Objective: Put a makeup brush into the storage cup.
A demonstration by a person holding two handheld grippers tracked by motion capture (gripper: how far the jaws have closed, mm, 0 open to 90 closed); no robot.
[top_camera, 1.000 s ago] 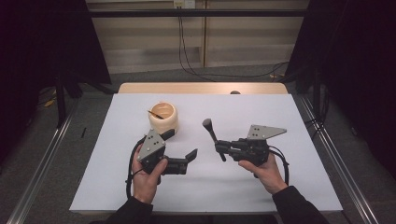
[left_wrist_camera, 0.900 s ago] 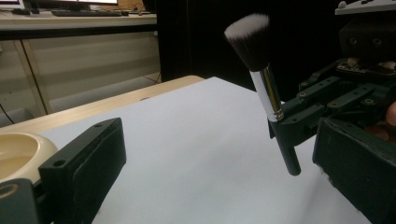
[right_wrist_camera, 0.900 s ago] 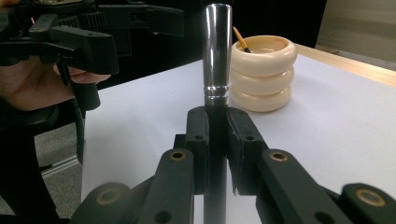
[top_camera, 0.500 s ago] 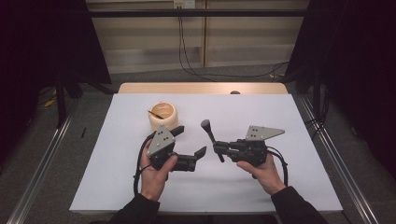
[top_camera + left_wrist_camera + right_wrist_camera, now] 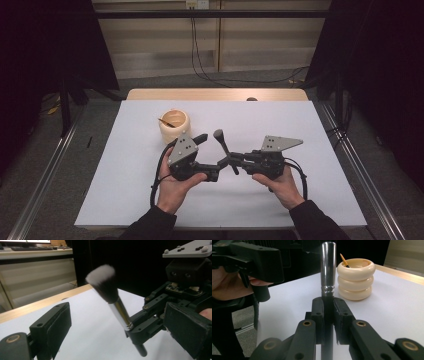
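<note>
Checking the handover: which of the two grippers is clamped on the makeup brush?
The right gripper: its fingers pinch the makeup brush by the handle. The left gripper stands open beside it.

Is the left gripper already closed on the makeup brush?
No, the left gripper is open around the makeup brush, and only the right gripper clamps its handle.

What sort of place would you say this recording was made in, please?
Probably a lab recording station: a white-covered wooden table ringed by black curtains, metal floor rails, and hand-held black two-jaw grippers with camera rigs.
</note>
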